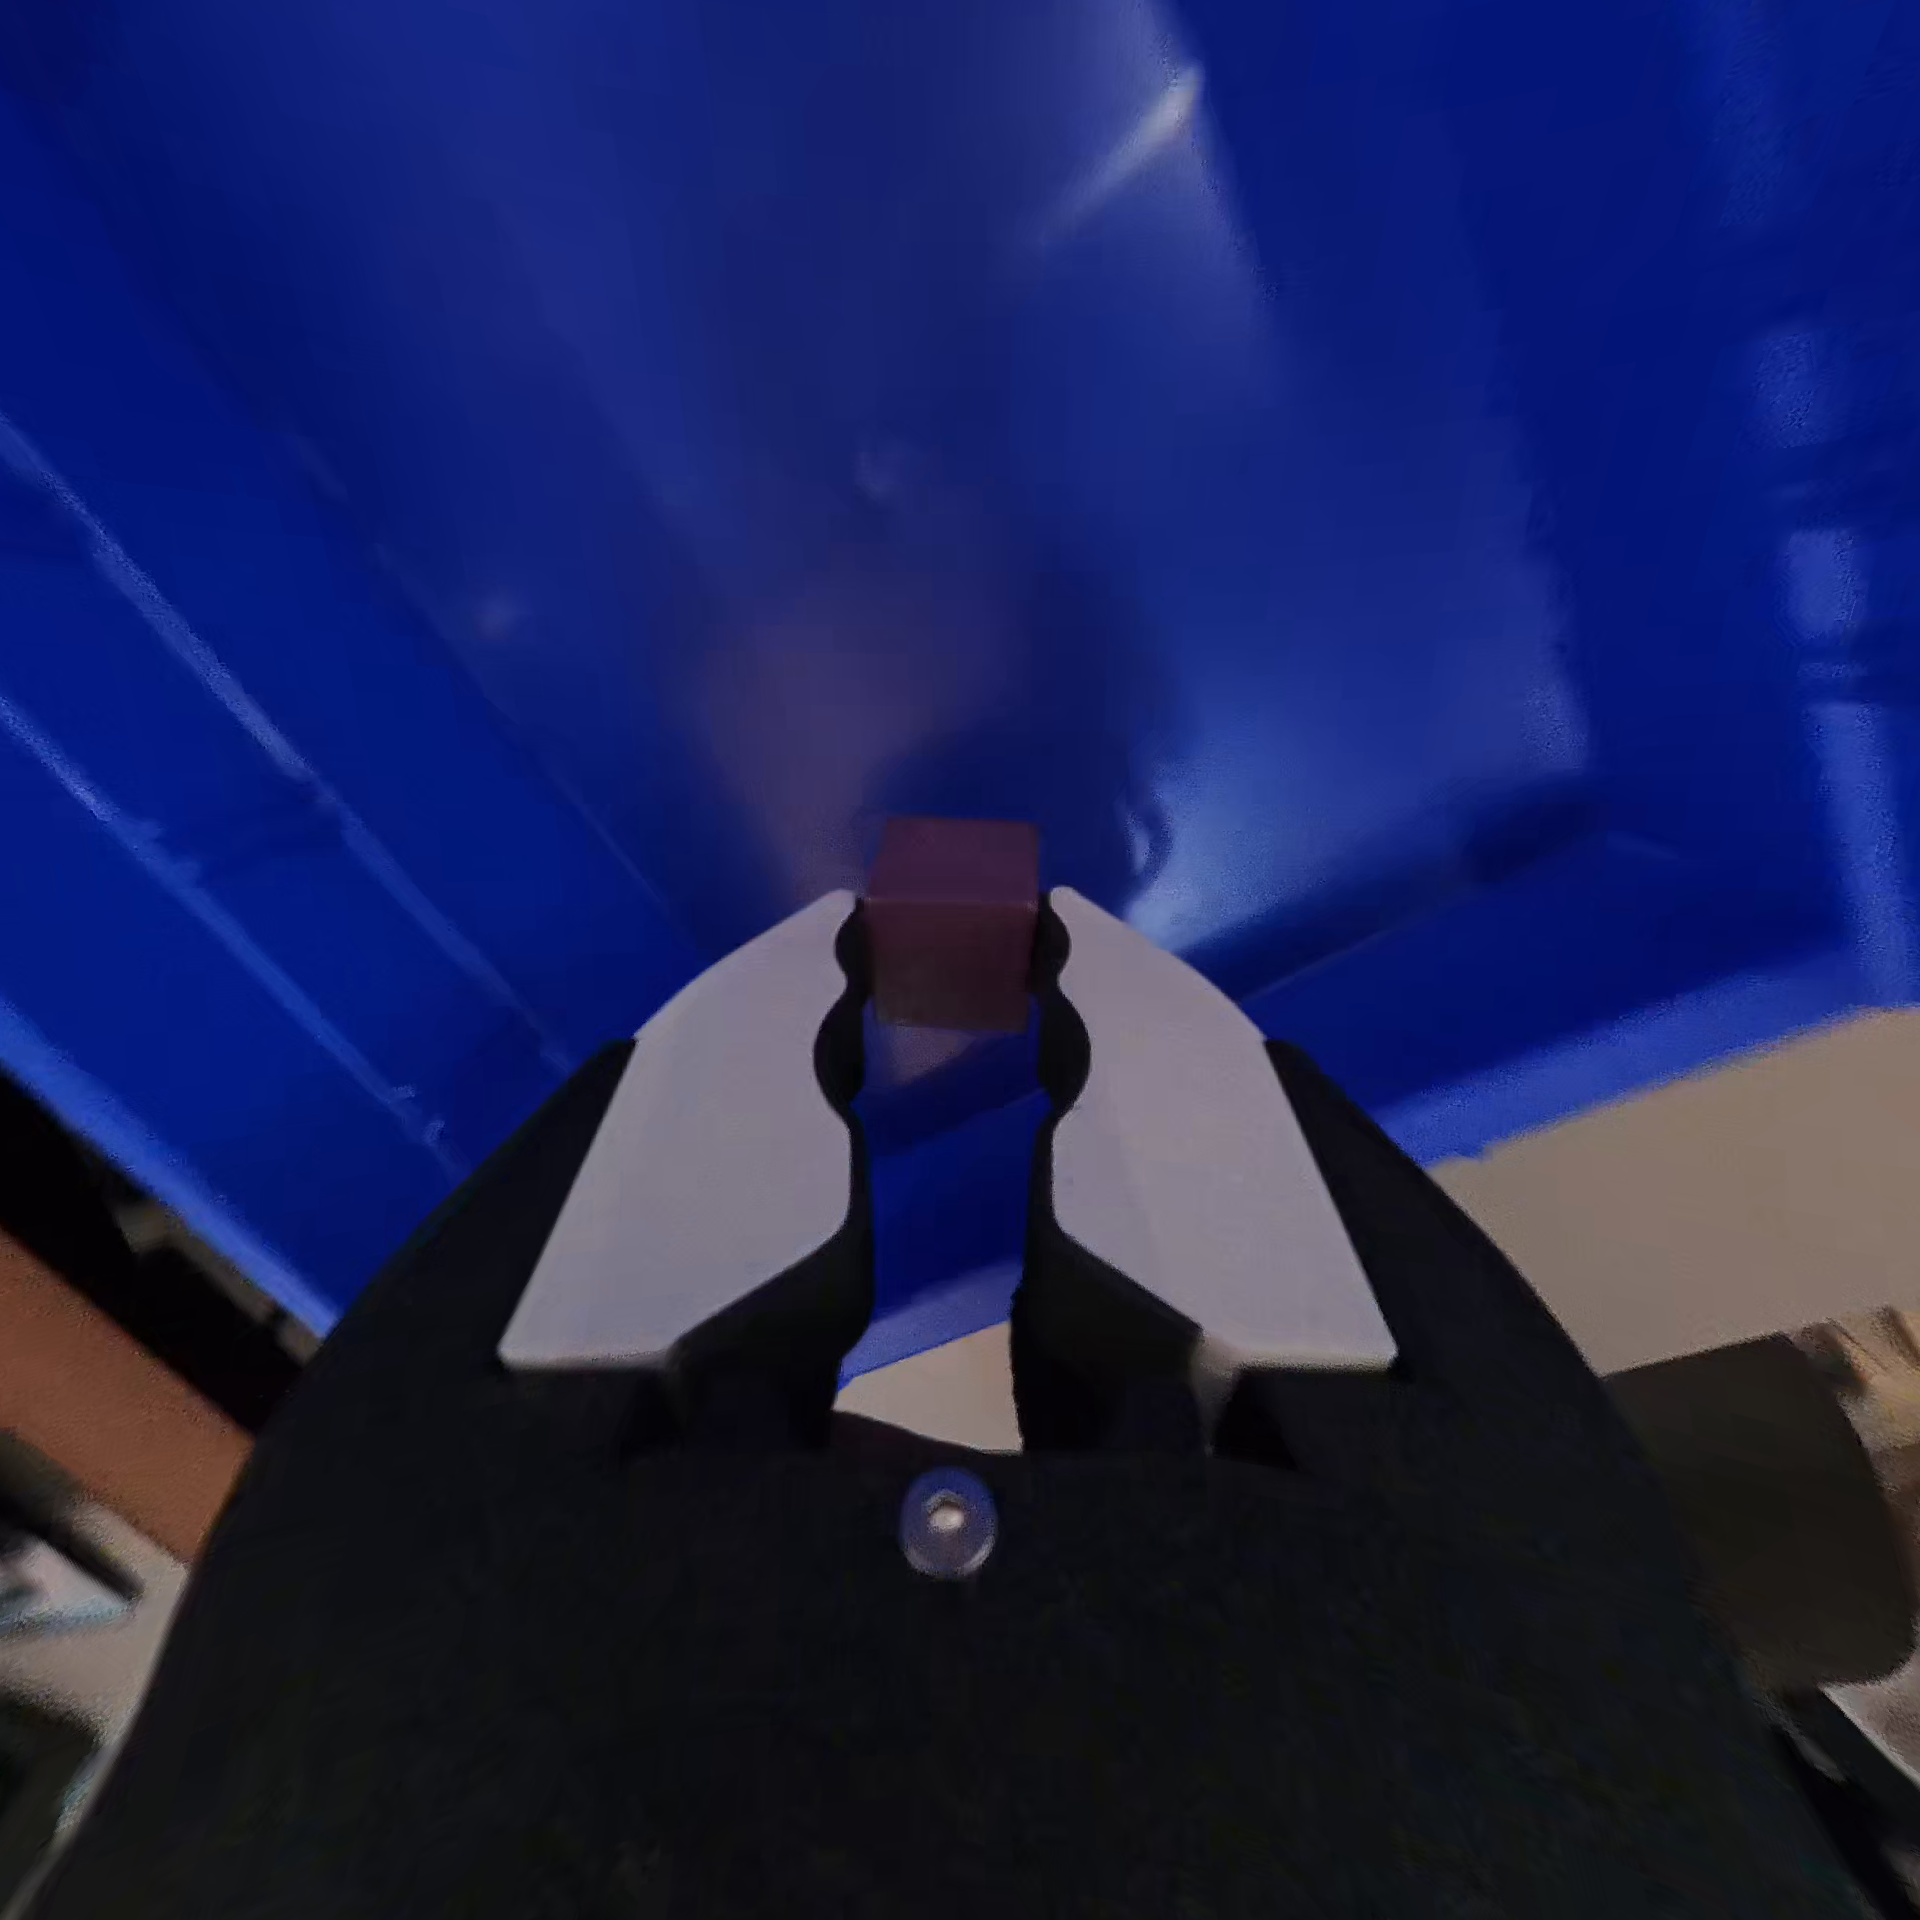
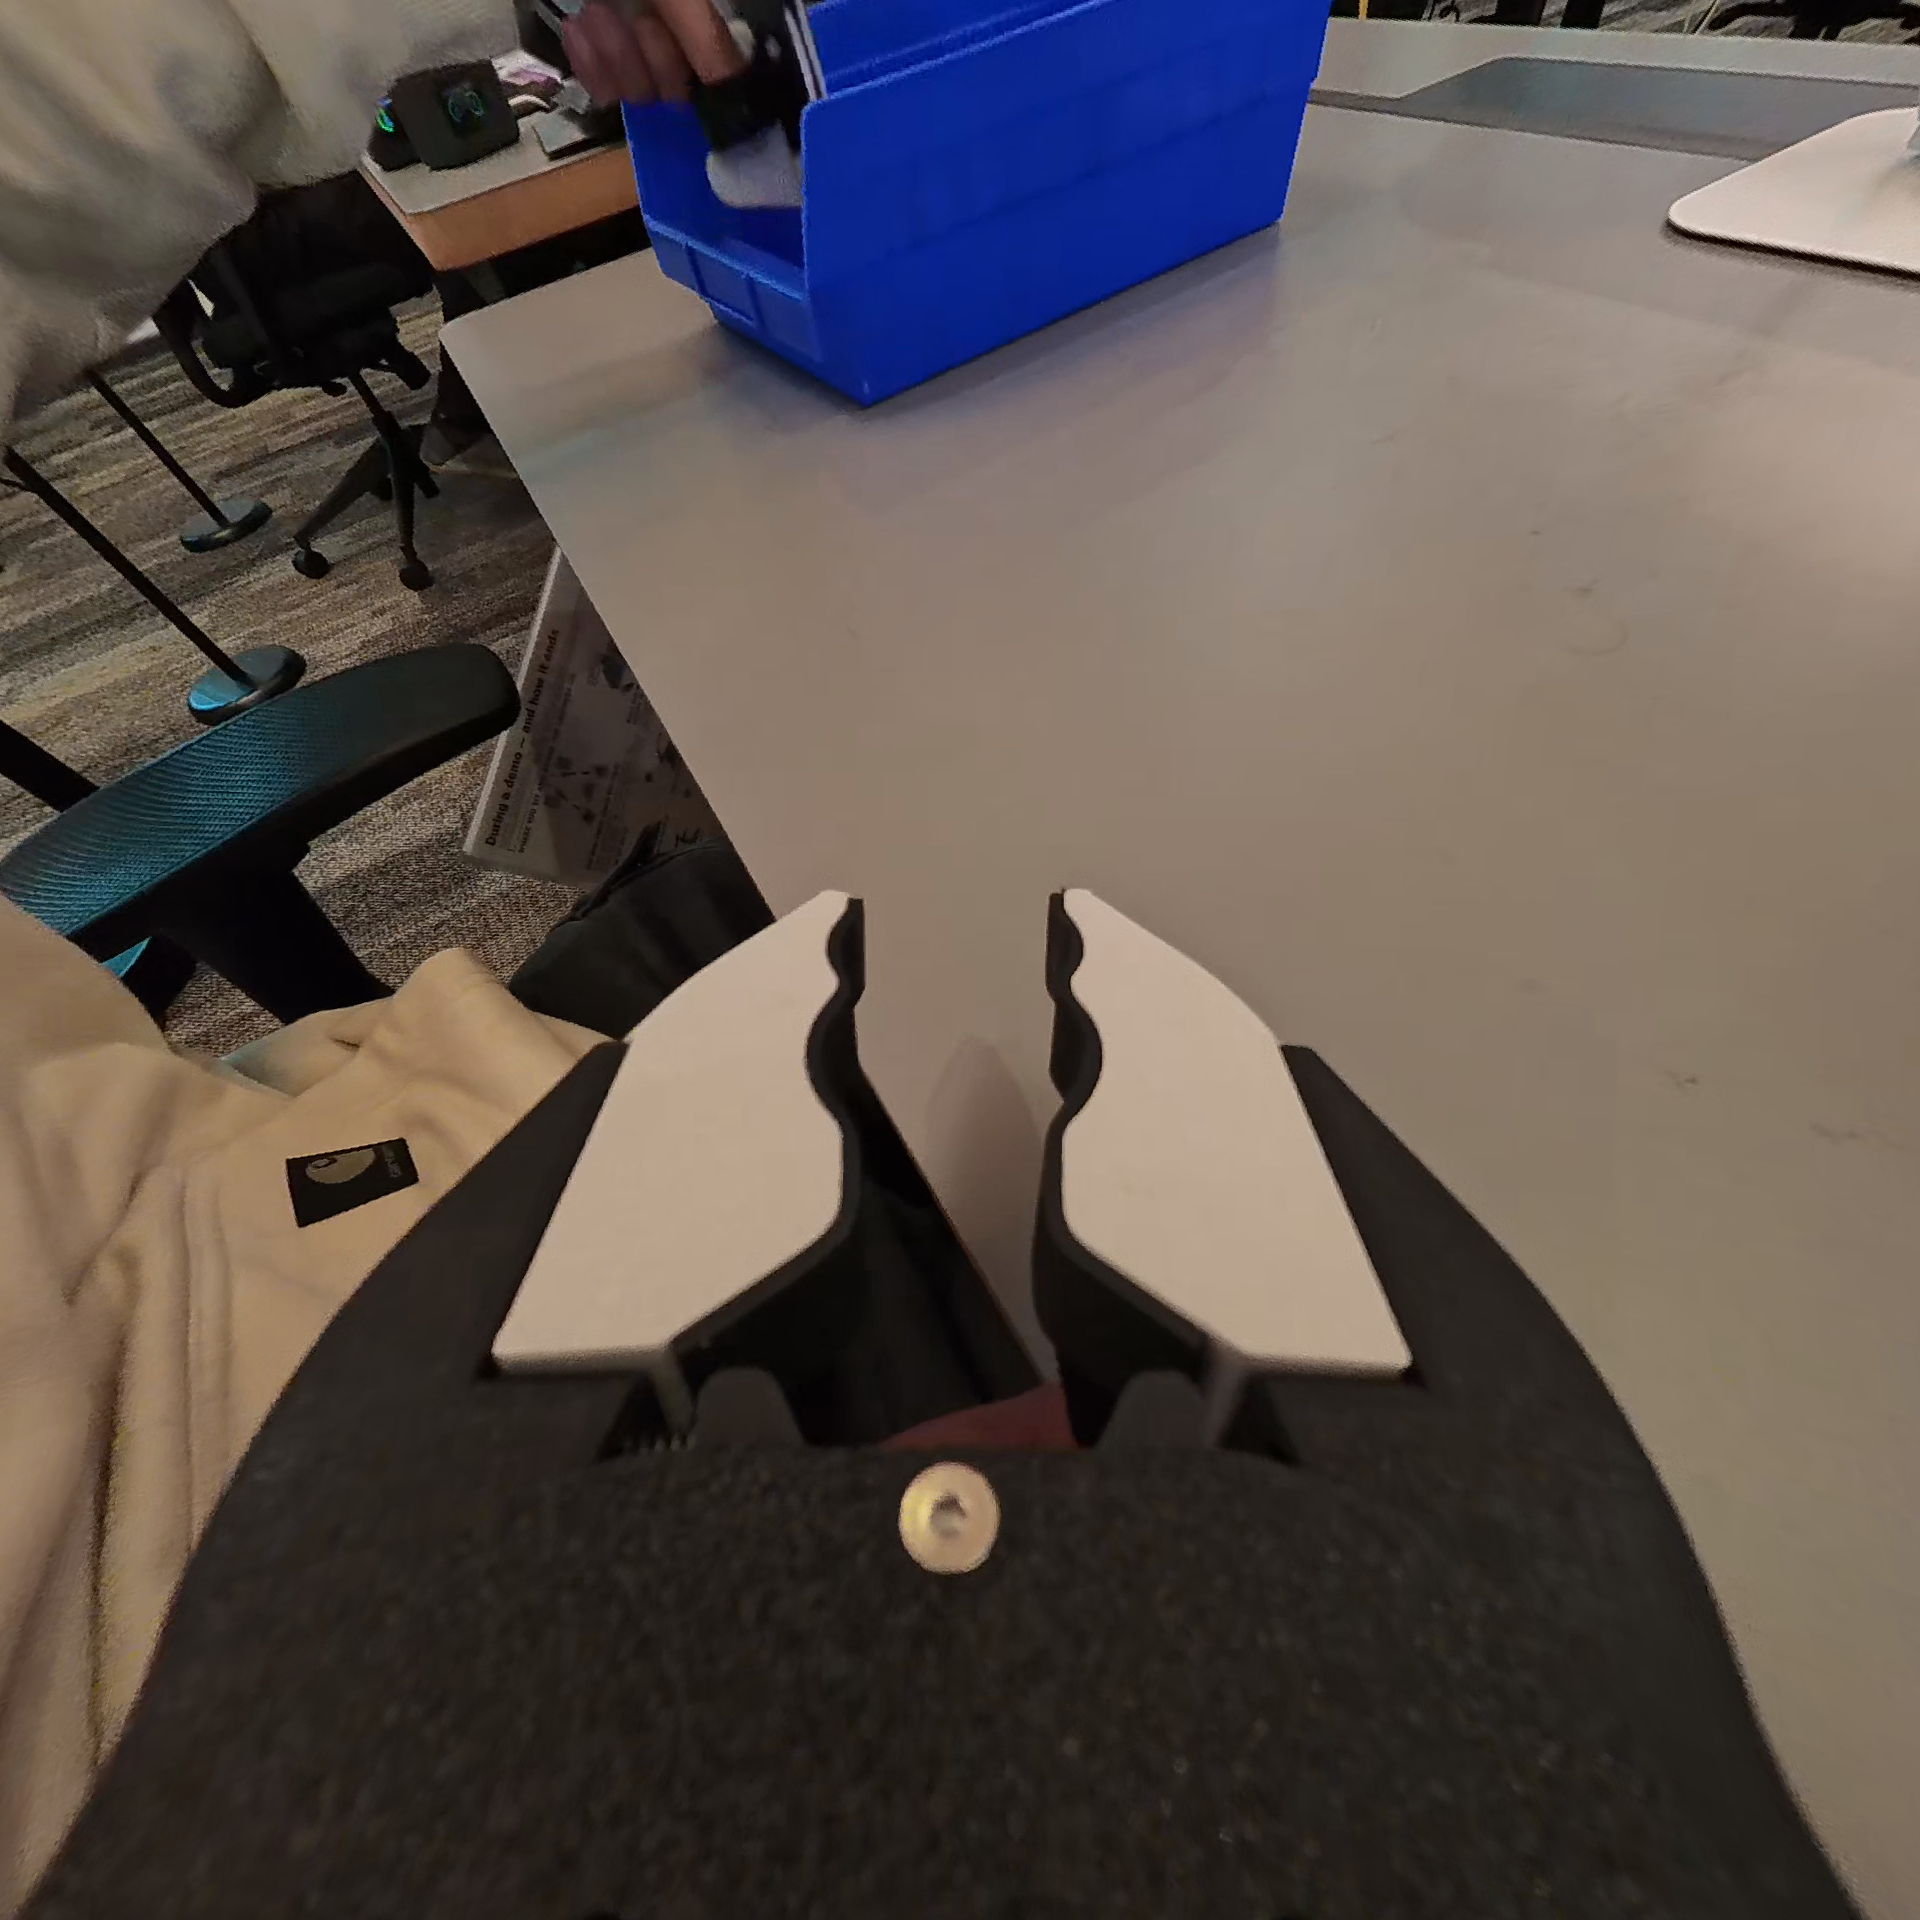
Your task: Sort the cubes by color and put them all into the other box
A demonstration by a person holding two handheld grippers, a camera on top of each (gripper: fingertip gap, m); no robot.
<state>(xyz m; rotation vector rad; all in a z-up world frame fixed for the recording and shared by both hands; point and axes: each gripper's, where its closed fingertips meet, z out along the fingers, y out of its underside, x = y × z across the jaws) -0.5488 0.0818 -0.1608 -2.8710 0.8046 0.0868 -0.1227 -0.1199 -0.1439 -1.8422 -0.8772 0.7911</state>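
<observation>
Pinching one small dark-red cube [image 1: 954,925] squarely between its fingertips, the left gripper [image 1: 951,940] reaches down into the blue bin [image 1: 520,520], whose walls and floor fill almost the whole left wrist view; the cube sits at the very tip of the jaws, its faces flat against the pads, with the bin floor lying straight ahead along the fingers, so the coming move looks like a lowering and release rather than any sideways reach. No other cube shows in that view, though blur hides detail on the floor. The right gripper [image 2: 954,935] is parted and empty, hovering low over the near edge of the grey table [image 2: 1351,675], well apart from the bin. Only the left gripper is at the bin, seen from there dipping in over its open end. Counted: one cube, one blue bin, two grippers; a second box is not visible
</observation>
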